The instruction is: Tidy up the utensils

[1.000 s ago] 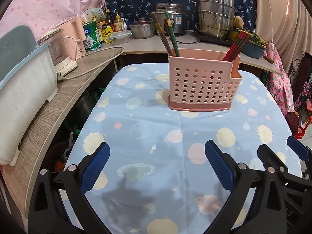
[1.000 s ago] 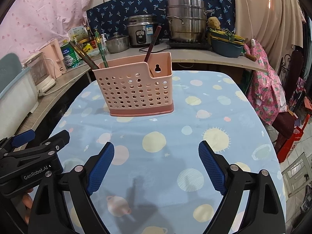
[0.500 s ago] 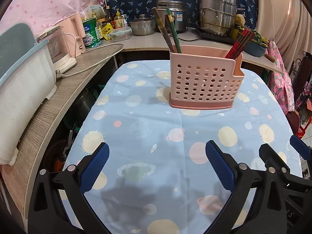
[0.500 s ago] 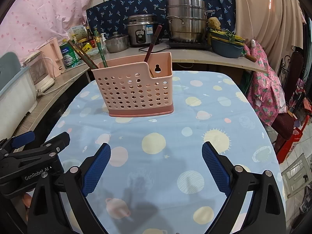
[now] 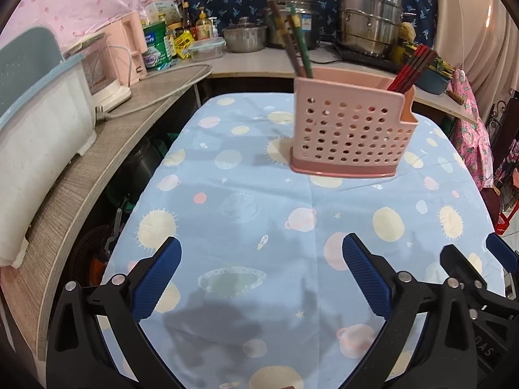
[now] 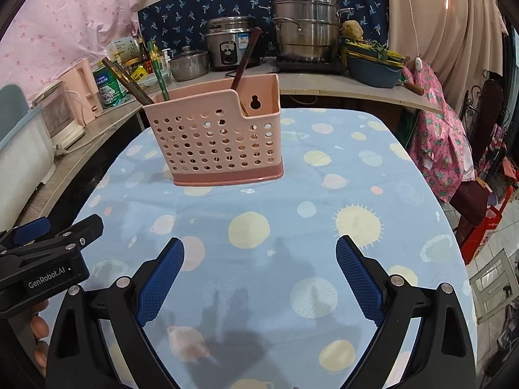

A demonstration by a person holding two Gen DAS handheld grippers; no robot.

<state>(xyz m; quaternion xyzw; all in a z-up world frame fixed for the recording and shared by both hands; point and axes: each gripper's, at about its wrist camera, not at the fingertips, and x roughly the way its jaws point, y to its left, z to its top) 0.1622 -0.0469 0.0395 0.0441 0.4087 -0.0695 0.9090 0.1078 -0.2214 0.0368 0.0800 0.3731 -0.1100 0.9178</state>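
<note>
While both tools point(image 5: 259, 278) point(image 6: 259, 275) gape, holder point(image 6: 215, 136) stands ahead — seemingly apart.

Chopsticks' point(image 5: 300, 52) lower ends hidden in holder point(image 5: 348, 133); right gripper point(image 5: 480, 278) cut by frame edge.

Utensil holder point(image 5: 350, 136) upright on the table point(image 5: 246, 214), chopsticks point(image 5: 296, 48) in it, counter point(image 5: 253, 61) behind

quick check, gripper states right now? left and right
Left gripper: open, holding nothing, fingers spread above the tablecloth.
Right gripper: open, holding nothing, pointed toward the pink utensil holder.
</note>
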